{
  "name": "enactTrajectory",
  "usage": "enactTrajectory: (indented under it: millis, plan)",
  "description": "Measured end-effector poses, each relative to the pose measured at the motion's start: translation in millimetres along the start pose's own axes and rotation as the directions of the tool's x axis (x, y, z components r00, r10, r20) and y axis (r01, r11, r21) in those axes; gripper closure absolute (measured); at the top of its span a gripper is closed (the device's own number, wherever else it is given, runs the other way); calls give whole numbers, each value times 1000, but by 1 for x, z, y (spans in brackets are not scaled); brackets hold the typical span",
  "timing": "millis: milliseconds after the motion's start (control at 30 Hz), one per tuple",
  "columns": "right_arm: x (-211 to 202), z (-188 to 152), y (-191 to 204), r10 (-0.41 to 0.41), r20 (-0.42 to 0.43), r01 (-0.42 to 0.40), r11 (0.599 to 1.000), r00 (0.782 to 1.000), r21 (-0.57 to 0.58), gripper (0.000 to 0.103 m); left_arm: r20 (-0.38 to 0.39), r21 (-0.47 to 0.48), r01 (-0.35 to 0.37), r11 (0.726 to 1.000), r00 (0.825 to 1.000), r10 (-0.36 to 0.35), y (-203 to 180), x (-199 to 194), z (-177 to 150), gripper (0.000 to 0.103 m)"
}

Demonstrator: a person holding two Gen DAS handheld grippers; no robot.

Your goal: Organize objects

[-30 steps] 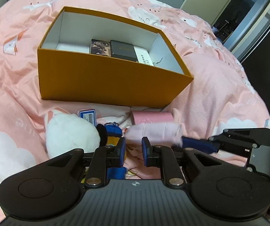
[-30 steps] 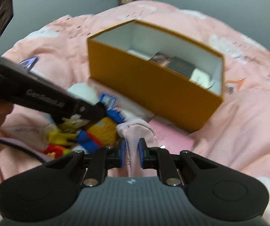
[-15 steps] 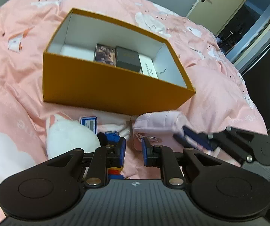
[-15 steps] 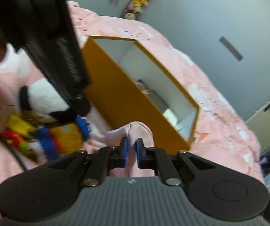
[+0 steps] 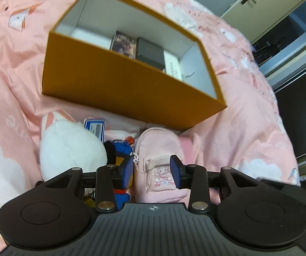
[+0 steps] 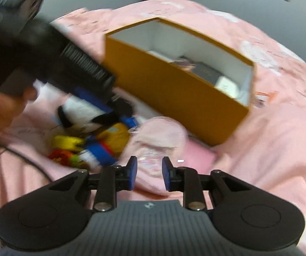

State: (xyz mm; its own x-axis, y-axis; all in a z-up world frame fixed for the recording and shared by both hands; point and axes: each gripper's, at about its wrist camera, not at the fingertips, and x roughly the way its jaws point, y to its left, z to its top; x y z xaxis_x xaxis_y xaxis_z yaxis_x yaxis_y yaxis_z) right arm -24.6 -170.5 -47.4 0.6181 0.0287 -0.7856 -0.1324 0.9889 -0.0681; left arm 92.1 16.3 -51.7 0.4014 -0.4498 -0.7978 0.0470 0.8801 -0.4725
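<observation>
Left tongs [image 5: 152, 169]: opening, we see the pink pouch [image 5: 160, 149] between them, untouched.
Right tongs [image 6: 148, 172]: opening over that pouch; contact looks unlikely, view blurred.
Pouch: on bed [image 5: 248, 128], beside orange box [image 5: 121, 85].

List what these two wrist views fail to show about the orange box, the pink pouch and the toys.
- Orange box: left wrist view, its near wall hides most of the contents.
- Pink pouch: its near end is hidden by the left tongs, whose jaws are opening around it.
- Colourful toys: right wrist view, motion blur hides what they are.
- White plush: its lower part is hidden by the tongs body.
</observation>
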Motion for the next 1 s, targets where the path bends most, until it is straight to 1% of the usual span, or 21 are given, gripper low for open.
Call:
enactTrajectory:
  millis: [100,133,200,233,300,367,467,533,600,700,800,867,900,1000]
  plan:
    - [5,-1,-20,-39,-19,41,992,999,119,76,-26,48,-24,999,999,26,-6,16,0,59]
    - [9,-3,-30,-46,-34,51,985,998,167,76,-35,77,-37,996,999,40,-8,23,-1,59]
    - [18,-4,-48,-44,-60,57,969,997,240,76,-56,111,-39,993,997,46,-11,32,-1,59]
    - [26,-6,-56,-31,-69,49,961,997,272,76,-63,130,-35,991,997,44,-13,36,-2,57]
    - [32,-9,-68,4,-73,20,944,997,330,72,-85,158,-22,987,996,36,-15,43,-3,53]
    - [38,-9,-77,11,-71,17,929,997,370,64,-104,180,-47,982,992,67,-17,51,-4,53]
    - [49,-7,-87,33,-67,-2,906,997,424,64,-123,187,-62,980,989,86,-15,61,-6,53]
    - [59,-8,-97,67,-62,-29,879,996,476,62,-123,202,-68,977,988,94,-16,66,-7,53]
    - [71,-11,-107,98,-73,-45,847,992,529,61,-135,211,-60,976,987,90,-16,72,-7,53]
    - [89,-16,-122,144,-95,-58,798,985,600,60,-139,223,-70,972,985,103,-17,81,-8,53]
    - [104,-24,-129,183,-110,-71,762,977,644,58,-144,226,-67,972,984,101,-15,85,-8,52]
    - [114,-27,-132,208,-114,-82,745,971,662,50,-149,234,-67,970,983,103,-15,88,-7,51]
    - [118,-28,-133,225,-112,-94,736,968,671,48,-152,237,-65,969,983,103,-15,90,-7,51]
    - [131,-31,-136,257,-96,-120,708,962,696,47,-159,233,-57,971,983,95,-12,93,-6,50]
